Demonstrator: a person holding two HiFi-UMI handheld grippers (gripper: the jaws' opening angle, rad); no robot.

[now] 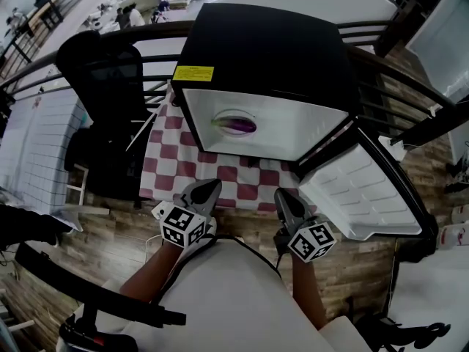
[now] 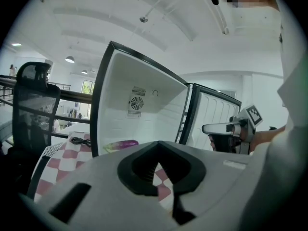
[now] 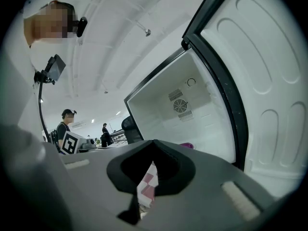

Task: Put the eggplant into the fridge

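The eggplant (image 1: pixel 236 125) lies inside the fridge (image 1: pixel 264 50), on the white floor of its cavity, purple with a green stem end. In the head view it sits at the centre of the frame. The left gripper view shows it low in the left part of the cavity (image 2: pixel 122 145), and in the right gripper view only a small purple tip (image 3: pixel 186 146) shows above the gripper body.

The fridge is a small black one with a yellow label (image 1: pixel 193 72) on its top. It stands on a counter covered by a red-and-white checkered cloth (image 1: pixel 176 160). Its door (image 1: pixel 359 189) hangs wide open towards the lower right of the head view, with the white ribbed inner side showing.

The left gripper (image 1: pixel 209 191) and the right gripper (image 1: pixel 282 196) are side by side at lower centre, over the near edge of the cloth and well apart from the eggplant. Both point towards the open fridge. The left gripper's jaws are clenched tip to tip with nothing between them (image 2: pixel 159 143), and the right gripper's jaws are likewise closed and empty (image 3: pixel 154 142).

A black office chair (image 1: pixel 102 79) stands at the upper left, beside the counter. A black cable (image 2: pixel 79 141) lies on the cloth left of the fridge.
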